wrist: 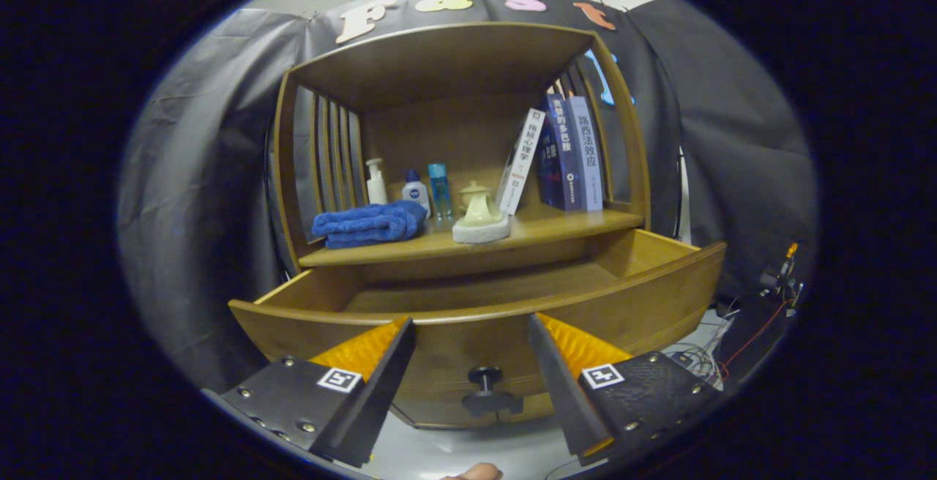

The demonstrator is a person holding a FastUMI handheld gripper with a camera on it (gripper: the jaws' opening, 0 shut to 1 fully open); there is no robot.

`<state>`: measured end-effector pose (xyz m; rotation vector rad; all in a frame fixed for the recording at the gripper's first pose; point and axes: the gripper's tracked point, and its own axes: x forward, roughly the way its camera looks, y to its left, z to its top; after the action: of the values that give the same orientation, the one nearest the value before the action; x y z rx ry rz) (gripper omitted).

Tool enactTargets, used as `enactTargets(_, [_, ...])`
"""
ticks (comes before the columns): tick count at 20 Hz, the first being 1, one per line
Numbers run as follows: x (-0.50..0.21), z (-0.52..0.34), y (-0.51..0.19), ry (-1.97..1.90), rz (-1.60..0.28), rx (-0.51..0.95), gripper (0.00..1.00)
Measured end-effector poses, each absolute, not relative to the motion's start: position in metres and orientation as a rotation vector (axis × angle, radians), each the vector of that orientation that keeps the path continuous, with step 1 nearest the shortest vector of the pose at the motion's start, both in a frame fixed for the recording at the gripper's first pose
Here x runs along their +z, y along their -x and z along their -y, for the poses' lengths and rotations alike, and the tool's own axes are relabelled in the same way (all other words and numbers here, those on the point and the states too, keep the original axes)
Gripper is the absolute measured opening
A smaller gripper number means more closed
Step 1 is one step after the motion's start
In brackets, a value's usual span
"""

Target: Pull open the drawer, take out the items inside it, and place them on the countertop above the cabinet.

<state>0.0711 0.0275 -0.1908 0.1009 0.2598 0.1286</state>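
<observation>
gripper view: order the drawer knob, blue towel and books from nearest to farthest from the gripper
The gripper is open.
1. Drawer knob: between the fingers, on the pulled-out drawer front.
2. Blue towel: folded on the countertop, beyond the drawer.
3. Books: standing farther back, opposite side.

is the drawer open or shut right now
Open. The drawer is pulled out from under the shelf, its bare wooden floor showing. The gripper is open, fingers apart on either side of the knob, not touching it.

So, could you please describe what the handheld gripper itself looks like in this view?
The gripper has two wedge-shaped jaws that taper towards their tips, with ribbed inner faces. Each sits on a flat, textured plate fastened with small metal screws and carrying a square black-and-white tag. No cable or sleeve is visible on it.
</observation>
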Motion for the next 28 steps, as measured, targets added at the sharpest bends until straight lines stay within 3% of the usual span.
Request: enactTargets(28, [-0.208, -0.047, -0.176, -0.13, -0.289, 0.127, 0.95])
